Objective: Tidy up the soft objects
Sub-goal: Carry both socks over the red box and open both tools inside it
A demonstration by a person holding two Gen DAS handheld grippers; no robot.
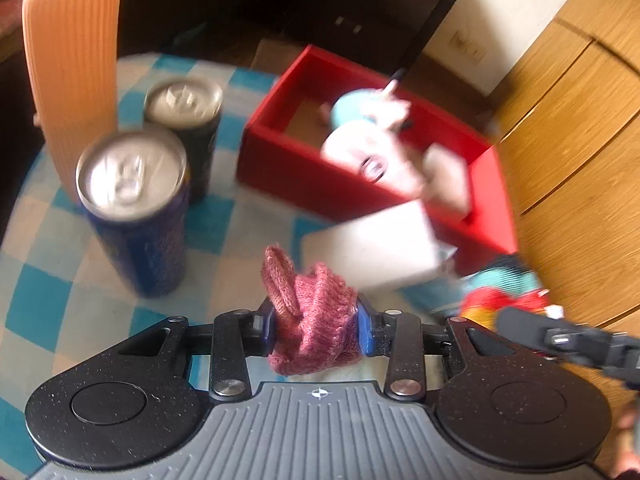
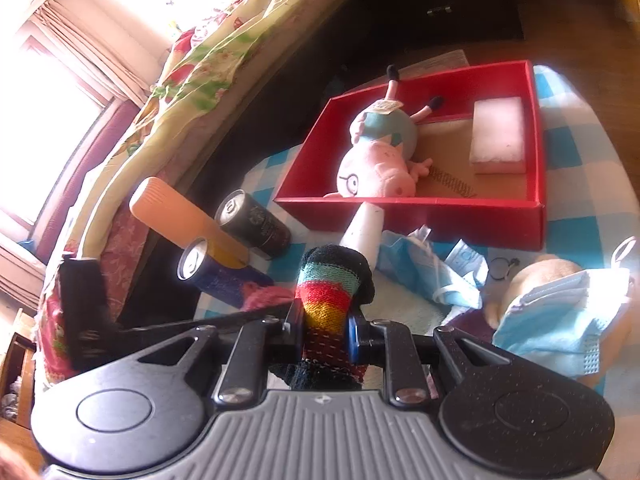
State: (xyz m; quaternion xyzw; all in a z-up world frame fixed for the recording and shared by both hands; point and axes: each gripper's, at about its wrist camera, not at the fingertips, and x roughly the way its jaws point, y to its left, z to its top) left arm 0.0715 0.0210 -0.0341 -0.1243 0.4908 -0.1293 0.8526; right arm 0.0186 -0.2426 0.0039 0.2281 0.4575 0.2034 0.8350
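Observation:
My left gripper [image 1: 318, 330] is shut on a pink knitted piece [image 1: 316, 316], held above the checked tablecloth. My right gripper [image 2: 324, 330] is shut on a striped rainbow sock [image 2: 330, 284]; the sock also shows at the right of the left wrist view [image 1: 500, 292]. A red box [image 2: 416, 216] stands ahead on the table and holds a pink plush pig [image 2: 380, 160] and a white sponge block [image 2: 500, 136]. The box [image 1: 304, 172] and pig [image 1: 372, 148] are blurred in the left wrist view.
Two drink cans [image 1: 136, 208] [image 1: 188, 120] and an orange ribbed bottle [image 1: 68, 72] stand left. A white cone [image 2: 366, 232], blue face masks [image 2: 560, 320], a beige soft thing [image 2: 536, 276] and a small ring [image 2: 500, 270] lie near the box. A bed [image 2: 168, 92] is left of the table.

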